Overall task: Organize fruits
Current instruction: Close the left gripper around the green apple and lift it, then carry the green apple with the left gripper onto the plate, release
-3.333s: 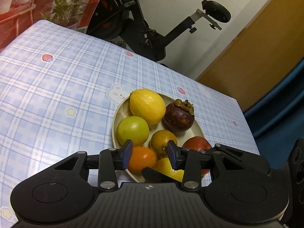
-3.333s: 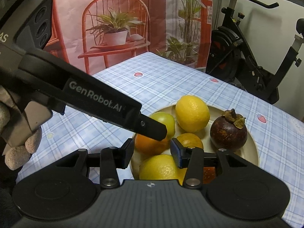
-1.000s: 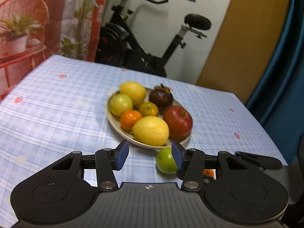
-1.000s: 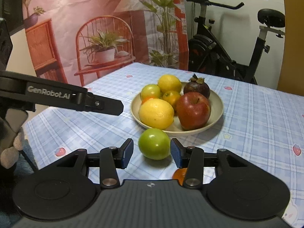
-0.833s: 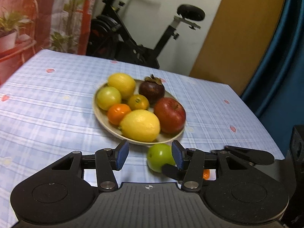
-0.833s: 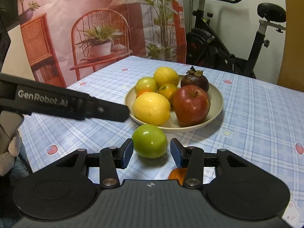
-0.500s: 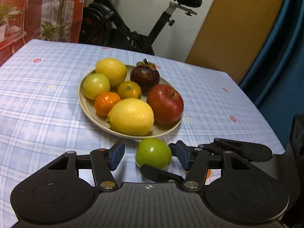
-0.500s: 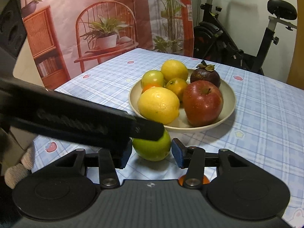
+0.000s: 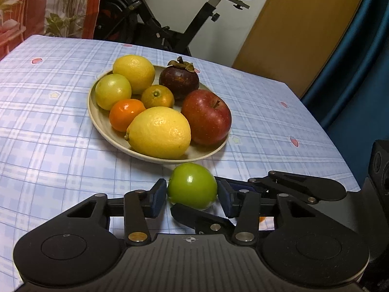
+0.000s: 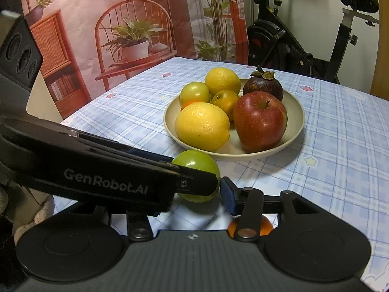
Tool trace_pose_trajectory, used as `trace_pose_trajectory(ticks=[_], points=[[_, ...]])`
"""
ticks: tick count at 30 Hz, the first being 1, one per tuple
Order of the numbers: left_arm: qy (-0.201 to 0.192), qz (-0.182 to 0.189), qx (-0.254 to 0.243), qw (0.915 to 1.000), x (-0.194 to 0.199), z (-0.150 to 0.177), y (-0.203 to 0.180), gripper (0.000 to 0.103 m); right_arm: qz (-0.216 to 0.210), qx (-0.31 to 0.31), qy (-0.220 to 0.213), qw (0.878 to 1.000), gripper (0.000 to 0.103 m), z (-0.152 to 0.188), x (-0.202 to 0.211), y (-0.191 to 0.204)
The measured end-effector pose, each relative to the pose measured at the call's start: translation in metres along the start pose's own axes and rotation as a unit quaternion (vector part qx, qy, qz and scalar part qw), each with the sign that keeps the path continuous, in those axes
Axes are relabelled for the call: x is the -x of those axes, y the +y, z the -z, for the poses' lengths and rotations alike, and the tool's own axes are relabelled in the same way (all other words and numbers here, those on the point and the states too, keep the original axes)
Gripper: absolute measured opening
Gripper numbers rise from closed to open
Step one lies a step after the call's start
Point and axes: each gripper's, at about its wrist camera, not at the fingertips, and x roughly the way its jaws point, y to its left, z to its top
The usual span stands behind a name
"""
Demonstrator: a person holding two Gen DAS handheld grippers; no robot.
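From the right wrist, the left gripper (image 10: 194,182) crosses the green fruit (image 10: 197,164), hiding its middle and the right gripper's (image 10: 194,194) left pad. A small orange (image 10: 263,225) shows only as slivers behind the right finger. The counter (image 10: 340,133) is cut off at the frame's right edge.

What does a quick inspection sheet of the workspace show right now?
Surface: checked blue tablecloth, flat.
Job's things: plate holds seven fruits; green fruit and small orange lie on the cloth in front of it.
Clutter: nothing seen.
Grippers: left gripper tongs have just been closing, pads against the green fruit; right gripper tongs apart, close by it.
Cables: nothing seen.
Surroundings: exercise bike, printed backdrop.
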Motion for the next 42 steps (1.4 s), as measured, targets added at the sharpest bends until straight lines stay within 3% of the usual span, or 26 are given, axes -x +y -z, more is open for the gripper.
trace_pose_trajectory(ticks=[22, 32, 42], points=[[-0.029, 0.002, -0.004, 0.9996, 0.024, 0.000, -0.010, 0.049, -0.010, -0.007, -0.020, 1.000, 0.049, -0.006, 0.023, 0.007], [-0.073, 0.005, -0.016, 0.9972, 0.047, -0.020, -0.022, 0.049, -0.010, 0.008, -0.060, 0.998, 0.049, -0.028, 0.047, 0.011], [-0.074, 0.013, -0.008, 0.9972, 0.047, -0.029, -0.021, 0.049, -0.013, 0.003, -0.069, 0.998, 0.049, -0.036, 0.049, 0.007]])
